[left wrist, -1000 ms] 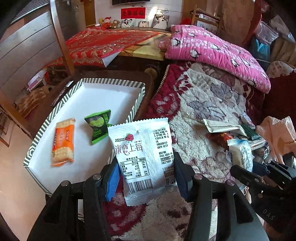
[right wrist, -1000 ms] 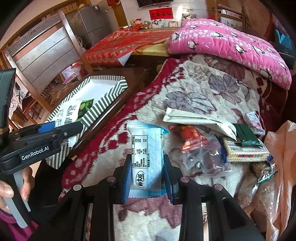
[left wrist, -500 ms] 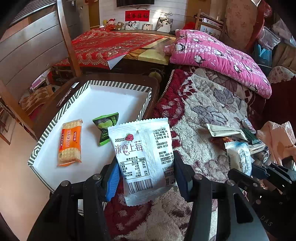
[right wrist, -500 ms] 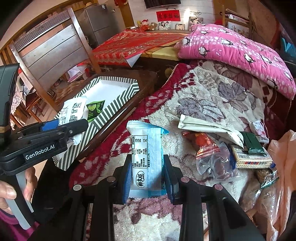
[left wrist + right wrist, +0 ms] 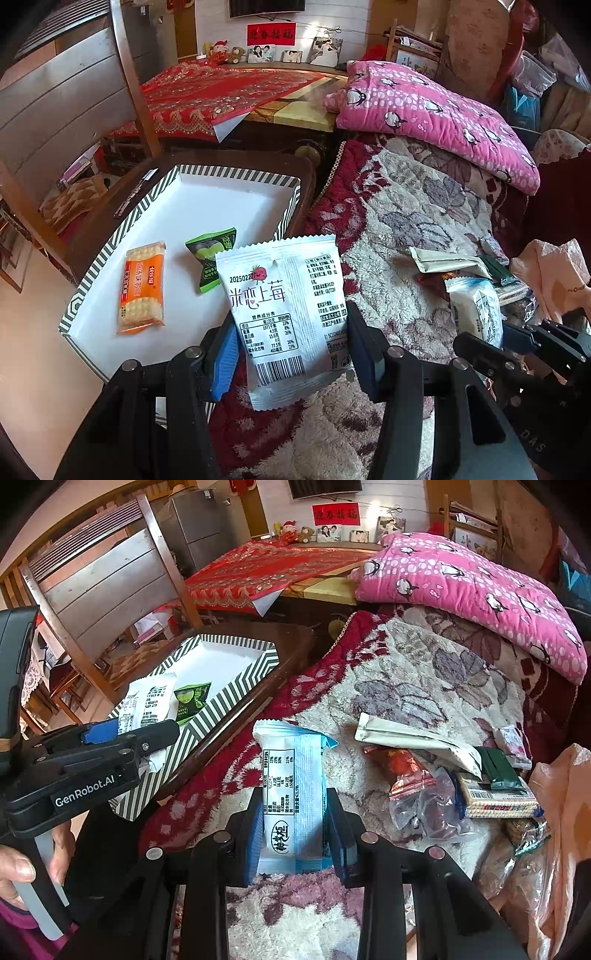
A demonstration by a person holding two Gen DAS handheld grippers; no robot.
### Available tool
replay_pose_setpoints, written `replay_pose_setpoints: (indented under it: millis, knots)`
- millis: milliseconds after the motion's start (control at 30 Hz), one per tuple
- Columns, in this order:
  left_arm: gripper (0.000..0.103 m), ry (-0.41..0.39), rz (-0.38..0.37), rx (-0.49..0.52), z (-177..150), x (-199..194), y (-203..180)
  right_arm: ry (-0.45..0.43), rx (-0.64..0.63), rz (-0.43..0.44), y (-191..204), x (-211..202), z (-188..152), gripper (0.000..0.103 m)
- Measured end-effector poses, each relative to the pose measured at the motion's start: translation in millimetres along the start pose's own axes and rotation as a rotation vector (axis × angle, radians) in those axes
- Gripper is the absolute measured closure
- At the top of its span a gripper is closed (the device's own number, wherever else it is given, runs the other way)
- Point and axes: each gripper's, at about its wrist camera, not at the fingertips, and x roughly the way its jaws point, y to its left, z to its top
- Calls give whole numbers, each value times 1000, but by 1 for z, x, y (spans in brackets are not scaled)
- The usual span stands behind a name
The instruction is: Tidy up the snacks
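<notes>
My left gripper (image 5: 290,349) is shut on a white strawberry snack packet (image 5: 284,317), held above the near right rim of the striped tray (image 5: 236,171). In the tray lie an orange cracker pack (image 5: 142,286) and a green candy (image 5: 212,256). My right gripper (image 5: 293,832) is shut on a light blue wafer packet (image 5: 293,797), held over the blanket right of the tray (image 5: 236,675). The left gripper (image 5: 110,746) and its white packet (image 5: 147,703) show in the right wrist view. The right gripper (image 5: 517,354) with the blue packet (image 5: 474,310) shows in the left wrist view.
A pile of loose snacks (image 5: 461,775) lies on the floral blanket (image 5: 406,686) to the right. A pink pillow (image 5: 472,590) lies behind it. The tray sits on a dark wooden stool (image 5: 258,701) by a wooden chair (image 5: 107,572). A pink plastic bag (image 5: 557,812) is at far right.
Both grippers have pulled back and risen a little with their packets; the tray and the snack pile look farther away. The grips have not changed.
</notes>
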Motion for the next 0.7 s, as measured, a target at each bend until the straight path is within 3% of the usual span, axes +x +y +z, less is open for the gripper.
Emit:
replay_pose_setpoints:
  millis: [300,700]
  knots:
    - [51,-7,6,-6,3,-1,6,3,-10,8,6,3,6,69]
    - [51,-12,61,-78,17,5,50,23,-75,49,35,24,32,69]
